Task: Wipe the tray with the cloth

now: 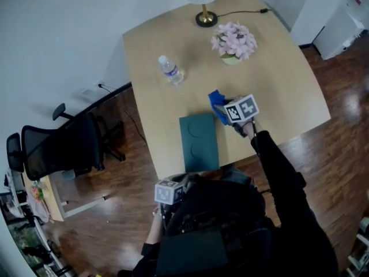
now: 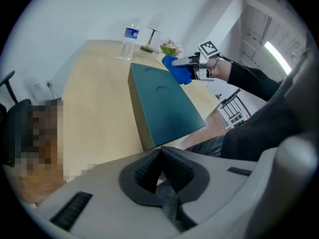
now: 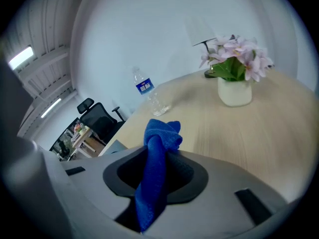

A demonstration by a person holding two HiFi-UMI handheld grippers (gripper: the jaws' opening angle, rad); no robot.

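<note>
Head view: alone shows the whole table (image 1: 277, 85), with the teal tray (image 1: 199, 142) lying flat at its near edge and a black office chair (image 1: 57, 146) on the floor to the left.
Left gripper view: shows the tray's side wall, and the blue cloth (image 2: 178, 69) just beside the tray's far corner.
Right gripper view: shows the pink flowers in a white pot (image 3: 234, 73) and the water bottle (image 3: 149, 96) close up.
Right hand-held gripper (image 3: 158, 158): partly closed, its pads clamped on the cloth, which bunches above the jaws and hangs below them.
Left hand-held gripper (image 2: 160, 156): pads together with nothing between them, off the table's near edge.
Count: one tray, one cloth, one bottle, one flower pot, one lamp base (image 1: 206, 19), two hand-held grippers.
</note>
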